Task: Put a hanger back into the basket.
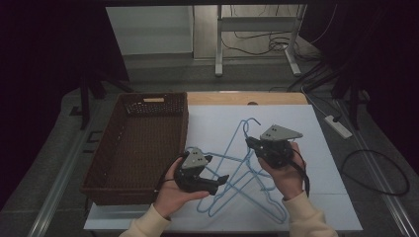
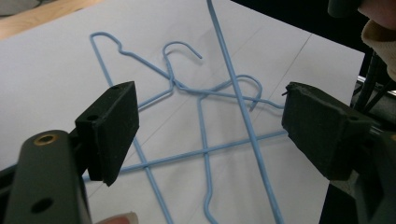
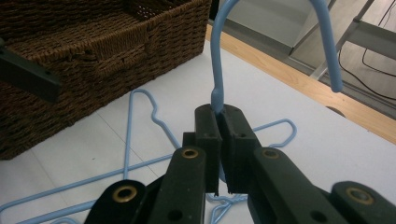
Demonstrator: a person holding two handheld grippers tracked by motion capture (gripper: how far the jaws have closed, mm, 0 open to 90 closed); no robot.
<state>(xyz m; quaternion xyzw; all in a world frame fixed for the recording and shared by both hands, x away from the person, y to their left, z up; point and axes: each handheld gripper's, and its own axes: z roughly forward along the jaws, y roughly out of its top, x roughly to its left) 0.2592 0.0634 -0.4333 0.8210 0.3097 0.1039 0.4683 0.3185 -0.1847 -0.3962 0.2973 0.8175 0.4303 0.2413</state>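
Note:
A loose tangle of light blue wire hangers [image 1: 245, 170] lies on the white sheet [image 1: 316, 148]. My right gripper [image 1: 250, 143] is shut on the neck of one hanger; its hook [image 3: 215, 56] rises straight above the closed jaws of that gripper [image 3: 220, 114]. My left gripper [image 1: 216, 169] sits at the pile's left side, pointing right, jaws wide open. In the left gripper view the open left gripper [image 2: 212, 126] frames the crossed hangers [image 2: 205, 151] lying below on the sheet, with nothing between the pads [image 2: 112, 130].
A brown wicker basket [image 1: 184, 128] stands left of the sheet, close to the left hand, and its wall [image 3: 93, 42] is near in the right gripper view. A wooden table edge [image 1: 276, 98] runs behind the sheet. Table legs and cables lie on the floor beyond.

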